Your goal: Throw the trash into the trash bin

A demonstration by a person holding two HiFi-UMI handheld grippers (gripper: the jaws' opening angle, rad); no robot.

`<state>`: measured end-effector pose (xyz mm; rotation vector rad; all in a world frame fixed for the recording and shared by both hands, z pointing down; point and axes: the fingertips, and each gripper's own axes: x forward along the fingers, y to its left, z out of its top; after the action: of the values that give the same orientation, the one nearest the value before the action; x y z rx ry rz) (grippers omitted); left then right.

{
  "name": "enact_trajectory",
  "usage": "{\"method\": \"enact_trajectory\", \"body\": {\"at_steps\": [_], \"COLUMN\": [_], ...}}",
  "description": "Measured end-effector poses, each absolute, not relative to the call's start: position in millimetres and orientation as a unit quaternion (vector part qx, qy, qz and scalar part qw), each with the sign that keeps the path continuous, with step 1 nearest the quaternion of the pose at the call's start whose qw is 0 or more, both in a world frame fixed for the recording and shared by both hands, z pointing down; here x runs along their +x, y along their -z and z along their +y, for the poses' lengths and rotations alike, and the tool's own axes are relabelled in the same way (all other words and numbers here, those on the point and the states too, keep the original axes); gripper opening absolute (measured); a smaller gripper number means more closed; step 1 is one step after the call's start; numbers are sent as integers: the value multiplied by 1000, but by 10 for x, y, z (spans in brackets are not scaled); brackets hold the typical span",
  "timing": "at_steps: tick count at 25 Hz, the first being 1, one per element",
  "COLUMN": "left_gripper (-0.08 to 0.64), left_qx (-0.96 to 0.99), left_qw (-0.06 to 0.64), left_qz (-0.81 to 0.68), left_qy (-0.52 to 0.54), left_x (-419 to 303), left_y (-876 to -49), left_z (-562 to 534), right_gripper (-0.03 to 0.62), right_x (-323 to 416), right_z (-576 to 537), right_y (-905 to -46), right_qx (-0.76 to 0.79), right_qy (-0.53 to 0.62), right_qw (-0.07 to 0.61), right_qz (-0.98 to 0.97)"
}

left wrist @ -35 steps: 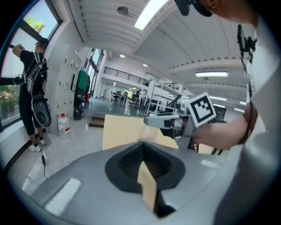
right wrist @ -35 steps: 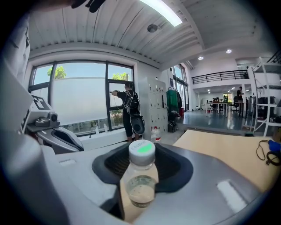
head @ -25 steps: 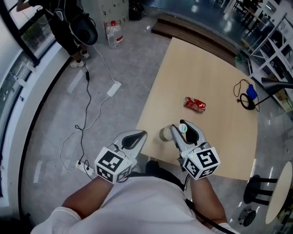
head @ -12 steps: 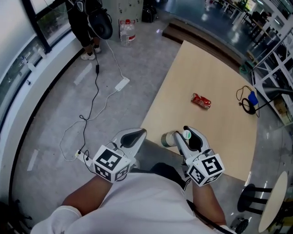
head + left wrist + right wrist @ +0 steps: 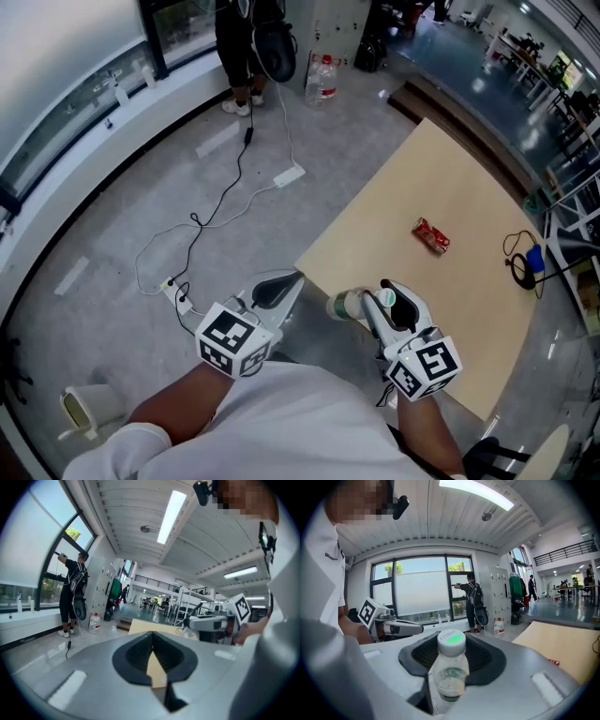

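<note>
My right gripper [image 5: 386, 302] is shut on a clear plastic bottle [image 5: 347, 306] with a white and green cap, held near the front corner of the beige table [image 5: 450, 300]. In the right gripper view the bottle [image 5: 450, 674] stands between the black pads, cap toward the tips. My left gripper [image 5: 278, 289] hovers over the grey floor left of the table, jaws together with nothing in them. A crushed red piece of trash [image 5: 431, 235] lies on the table further out. No trash bin is clearly in view.
A person in black [image 5: 246, 33] stands by the windows, with a water jug [image 5: 322, 77] nearby. A white cable and power strip [image 5: 286, 175] trail across the floor. A blue item with black cable [image 5: 531, 260] lies at the table's right edge. A pale container [image 5: 80, 410] sits lower left.
The view has swung left. Both grippers have moved left, away from the table's middle, and the bottle has gone along in the right gripper to the table's corner. More open floor shows.
</note>
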<state>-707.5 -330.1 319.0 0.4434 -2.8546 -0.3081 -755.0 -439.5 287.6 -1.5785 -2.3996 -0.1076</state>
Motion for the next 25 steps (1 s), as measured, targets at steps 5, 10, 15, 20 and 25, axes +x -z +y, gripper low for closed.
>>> {"method": "enact_trajectory", "body": {"at_steps": [5,10,15,20,25], "left_gripper": [9,9,8,9,9], "left_qx": [127,109,72,28,-15], "left_qw": [106,121,143,163,175], "left_qz": [-981,-982,-982,-980,-977], "left_qy": [102,92,99,113,122], "left_x": [-6889,-6611,-6315,-5995,-5789], "left_y": [-3119,-3242,-3403,-3565,-3649], "left_z": [-3667,-3999,-4191,-4244,-4153], "right_gripper": [156,156,156,156,156], "right_x": [-7360,-7112,-6912,-6734,-6610], "right_z": [-4645,-4877,-5019,-4994,-4840], "right_y": [-2816,-2926,-3047,-3182,-3232], "right_qx": [-575,-599,-623,-652,-682], "right_qy": [35,33,27,30,32], "right_qw": [125,128,136,145,150], "right_qz": [-808,-790,-770,-743,-715]}}
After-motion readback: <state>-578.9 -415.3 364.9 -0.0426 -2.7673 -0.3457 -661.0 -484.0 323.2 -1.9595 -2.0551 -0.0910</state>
